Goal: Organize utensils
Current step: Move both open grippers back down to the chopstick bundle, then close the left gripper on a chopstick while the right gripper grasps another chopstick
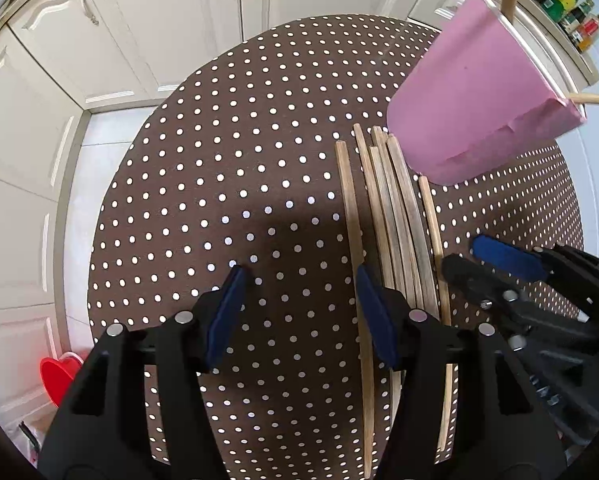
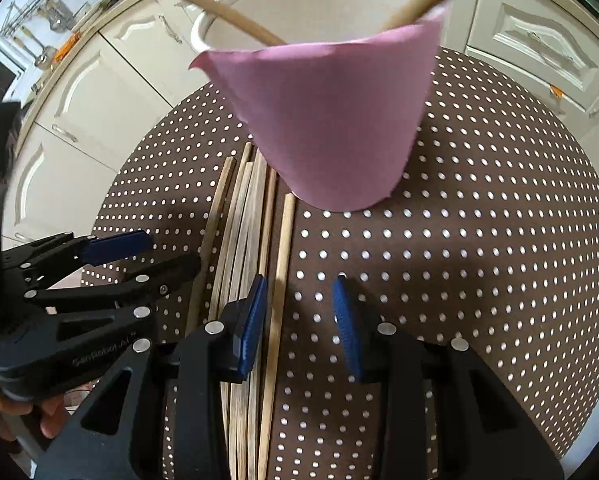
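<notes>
chopsticks [image 1: 395,216] lie beside pink cup [image 2: 331,120]; both fingers parted

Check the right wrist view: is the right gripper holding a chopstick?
No, the right gripper stands open above the cloth, its pads pressing on nothing.

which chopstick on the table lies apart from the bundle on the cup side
The lone light chopstick at the right edge of the row, with dotted tablecloth showing between it and the bundle of chopsticks, between the right gripper's pads.
</notes>
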`<state>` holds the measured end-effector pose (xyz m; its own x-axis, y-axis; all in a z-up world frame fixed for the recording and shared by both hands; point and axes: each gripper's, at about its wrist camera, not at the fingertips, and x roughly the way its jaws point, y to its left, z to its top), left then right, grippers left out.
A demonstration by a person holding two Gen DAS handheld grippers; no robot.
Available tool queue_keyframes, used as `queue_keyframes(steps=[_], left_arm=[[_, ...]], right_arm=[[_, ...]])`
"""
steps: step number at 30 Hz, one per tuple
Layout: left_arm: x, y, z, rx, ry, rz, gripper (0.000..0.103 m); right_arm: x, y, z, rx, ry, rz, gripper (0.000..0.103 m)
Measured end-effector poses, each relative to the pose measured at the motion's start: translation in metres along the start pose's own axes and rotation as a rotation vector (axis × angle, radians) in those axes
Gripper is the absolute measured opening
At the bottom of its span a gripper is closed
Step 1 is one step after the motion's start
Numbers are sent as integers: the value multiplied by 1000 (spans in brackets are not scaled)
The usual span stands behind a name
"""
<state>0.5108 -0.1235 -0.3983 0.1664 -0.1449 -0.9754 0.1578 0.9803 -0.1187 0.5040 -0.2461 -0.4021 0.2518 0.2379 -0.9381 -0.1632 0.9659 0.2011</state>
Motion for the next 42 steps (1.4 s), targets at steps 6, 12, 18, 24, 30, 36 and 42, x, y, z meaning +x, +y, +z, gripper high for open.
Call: queue_keyframes(steps=[6,12,18,24,30,36,42], left_arm=[[-1,2,11,-42,-2,-13,52],[1,1,16,-38,-4,-6,49],[4,-14,13,27,1,1,46],[9,-26,22,67,2,65,44],[5,-31,16,67,-27,74,13],[-3,-26,-3,33,-53,-16,6],[-33,-25,-16,18,-115,-89,6]], right_arm=[[8,5,6,-27,9,-54,28],[13,18,11,-84,33,-129,24],[10,8,4,-27,52,-95,8],[7,-14,2,33,70,-34,5],[-2,-44,0,93,72,38,4],[-30,-62,-5,107,29,55,4],[-64,-54,-10,100,-43,68,4]])
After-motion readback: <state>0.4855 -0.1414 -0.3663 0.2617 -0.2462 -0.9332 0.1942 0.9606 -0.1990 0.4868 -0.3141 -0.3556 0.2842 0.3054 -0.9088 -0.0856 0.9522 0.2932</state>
